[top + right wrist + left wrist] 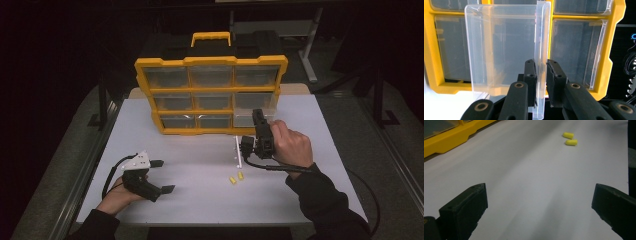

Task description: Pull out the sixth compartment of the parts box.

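Your right gripper (541, 75) fingers are clamped on the front wall of a clear plastic drawer (504, 47), drawn partly out of the yellow organizer (210, 95) at its lower-right slot, about 1 o'clock on the worktop (200, 190). Pull straight and level so it won't bind. Your left gripper (165, 176) rests wide open, holding nothing, at 8 o'clock.

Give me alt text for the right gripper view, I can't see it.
The right tool is shut on the front wall of a clear plastic drawer, pulled partly out of a yellow organizer. Other clear drawers sit closed in the frame behind it.
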Demonstrator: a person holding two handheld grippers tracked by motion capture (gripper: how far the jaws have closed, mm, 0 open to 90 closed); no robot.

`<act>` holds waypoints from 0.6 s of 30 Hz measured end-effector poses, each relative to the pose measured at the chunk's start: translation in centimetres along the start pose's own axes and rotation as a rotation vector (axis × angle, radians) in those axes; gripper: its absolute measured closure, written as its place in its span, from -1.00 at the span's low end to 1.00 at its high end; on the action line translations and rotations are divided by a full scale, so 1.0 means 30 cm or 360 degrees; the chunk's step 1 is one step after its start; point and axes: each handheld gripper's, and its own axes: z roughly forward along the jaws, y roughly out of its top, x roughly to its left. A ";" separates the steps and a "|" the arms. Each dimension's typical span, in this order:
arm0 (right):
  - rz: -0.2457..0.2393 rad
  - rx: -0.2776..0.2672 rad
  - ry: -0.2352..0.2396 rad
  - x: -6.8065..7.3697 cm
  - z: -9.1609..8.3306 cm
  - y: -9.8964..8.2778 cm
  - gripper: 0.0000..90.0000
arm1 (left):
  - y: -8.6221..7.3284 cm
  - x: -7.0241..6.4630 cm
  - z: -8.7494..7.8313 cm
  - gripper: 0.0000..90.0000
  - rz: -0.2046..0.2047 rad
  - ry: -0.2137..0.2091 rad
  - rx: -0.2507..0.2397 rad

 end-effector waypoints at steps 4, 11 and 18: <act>-0.0002 -0.0004 0.0000 0.002 -0.011 0.000 0.73 | 0.000 -0.001 0.000 -1.00 0.0001 0.0001 0.0001; -0.0003 -0.0008 0.0000 0.004 -0.032 -0.001 0.73 | 0.000 -0.001 -0.001 -1.00 -0.0002 0.0002 -0.0006; -0.0013 -0.0025 -0.0003 0.006 -0.054 -0.001 0.73 | -0.001 0.000 -0.001 -1.00 0.0001 0.0001 -0.0004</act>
